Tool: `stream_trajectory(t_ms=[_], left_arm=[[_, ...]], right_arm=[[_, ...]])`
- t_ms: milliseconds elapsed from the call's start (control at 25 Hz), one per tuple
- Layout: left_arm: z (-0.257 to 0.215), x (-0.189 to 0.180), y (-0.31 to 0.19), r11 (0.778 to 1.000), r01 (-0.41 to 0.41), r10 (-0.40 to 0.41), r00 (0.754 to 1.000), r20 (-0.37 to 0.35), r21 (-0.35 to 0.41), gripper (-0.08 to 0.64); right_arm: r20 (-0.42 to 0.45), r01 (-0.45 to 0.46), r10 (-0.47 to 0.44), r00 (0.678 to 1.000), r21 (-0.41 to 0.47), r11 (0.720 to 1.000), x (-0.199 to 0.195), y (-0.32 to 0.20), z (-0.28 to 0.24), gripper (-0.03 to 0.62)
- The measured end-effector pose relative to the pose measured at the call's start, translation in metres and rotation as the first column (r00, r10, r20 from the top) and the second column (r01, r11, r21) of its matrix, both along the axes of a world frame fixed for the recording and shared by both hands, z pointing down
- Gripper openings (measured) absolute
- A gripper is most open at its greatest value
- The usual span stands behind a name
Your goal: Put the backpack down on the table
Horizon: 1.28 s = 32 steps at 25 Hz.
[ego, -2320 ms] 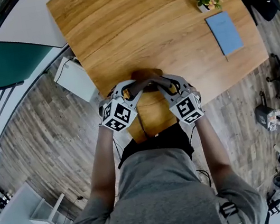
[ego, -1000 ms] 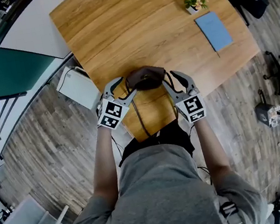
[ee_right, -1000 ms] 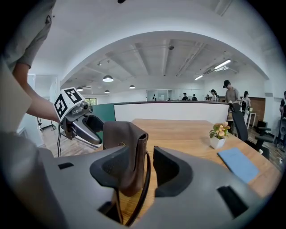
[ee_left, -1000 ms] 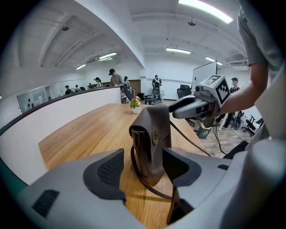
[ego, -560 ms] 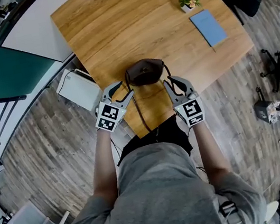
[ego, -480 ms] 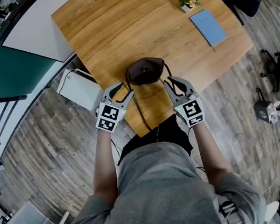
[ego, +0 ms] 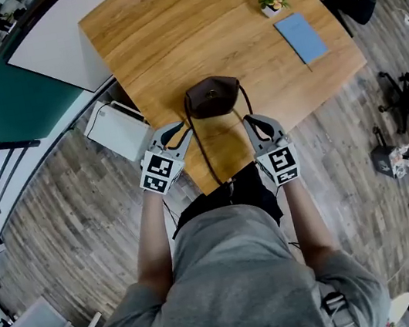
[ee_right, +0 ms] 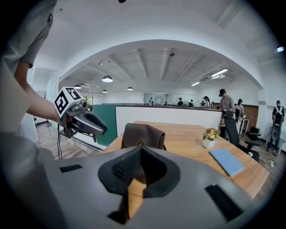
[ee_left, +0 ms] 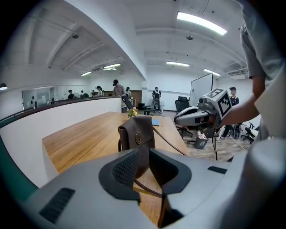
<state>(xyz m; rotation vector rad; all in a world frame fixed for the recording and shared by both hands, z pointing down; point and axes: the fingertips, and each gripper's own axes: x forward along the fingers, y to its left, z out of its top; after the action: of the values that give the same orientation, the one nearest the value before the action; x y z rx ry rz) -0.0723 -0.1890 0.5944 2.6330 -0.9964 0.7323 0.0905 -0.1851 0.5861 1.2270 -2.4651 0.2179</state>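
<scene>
A pale wooden table (ego: pixel 188 28) stands on a grey plank floor (ego: pixel 58 224) in an open office. A green panel (ego: pixel 10 103) runs along the picture's left, and a white box (ego: pixel 116 127) sits on the floor by the table's corner. The brown backpack (ego: pixel 212 96) stands upright on the table near the person's edge. Its strap (ego: pixel 202 151) trails back across the wood toward the person. A small potted plant (ego: pixel 270 1) and a blue notebook (ego: pixel 301 37) sit well apart from it, near the far right corner.

The head view shows the left gripper (ego: pixel 181 128) and the right gripper (ego: pixel 250 119) hovering just short of the backpack, one at each side, neither touching the bag. The left gripper view adds the bag's round metal clasp (ee_left: pixel 140 138), ceiling strip lights (ee_left: pixel 201 22) and people (ee_left: pixel 117 87) standing far behind the table. That gripper's jaws have just been closing and stand a narrow gap apart, pressing on nothing. The right gripper view shows its jaws pressed together and empty, the backpack beyond them.
</scene>
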Motion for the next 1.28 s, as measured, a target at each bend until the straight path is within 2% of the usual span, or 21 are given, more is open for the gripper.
stream_trajectory(t_ms=[160,280,600,960,1280], left_arm=[[-0.012,0.005,0.012,1.0,-0.03,0.03,0.997,-0.064,0.001,0.053],[-0.02,0.001,0.019,1.0,-0.03,0.03,0.996,-0.08,0.004,0.028],[-0.04,-0.007,0.035,1.0,-0.028,0.029,0.991,-0.132,0.007,0.018],[-0.04,-0.012,0.044,1.0,-0.025,0.026,0.993,-0.119,0.009,0.018],[-0.047,-0.019,0.04,1.0,-0.004,0.007,0.994,-0.106,0.025,0.018]], right_arm=[[-0.008,0.014,-0.014,1.0,-0.011,1.0,0.001,0.011,-0.001,0.006],[-0.024,0.026,-0.027,0.999,-0.037,0.999,0.0,0.021,0.002,0.006],[-0.028,0.022,-0.022,0.999,-0.006,1.0,-0.003,0.03,-0.011,0.005],[-0.077,0.035,-0.035,0.996,-0.002,0.999,-0.002,0.037,-0.015,0.005],[-0.079,0.04,-0.04,0.996,-0.001,0.999,-0.003,0.035,-0.014,0.005]])
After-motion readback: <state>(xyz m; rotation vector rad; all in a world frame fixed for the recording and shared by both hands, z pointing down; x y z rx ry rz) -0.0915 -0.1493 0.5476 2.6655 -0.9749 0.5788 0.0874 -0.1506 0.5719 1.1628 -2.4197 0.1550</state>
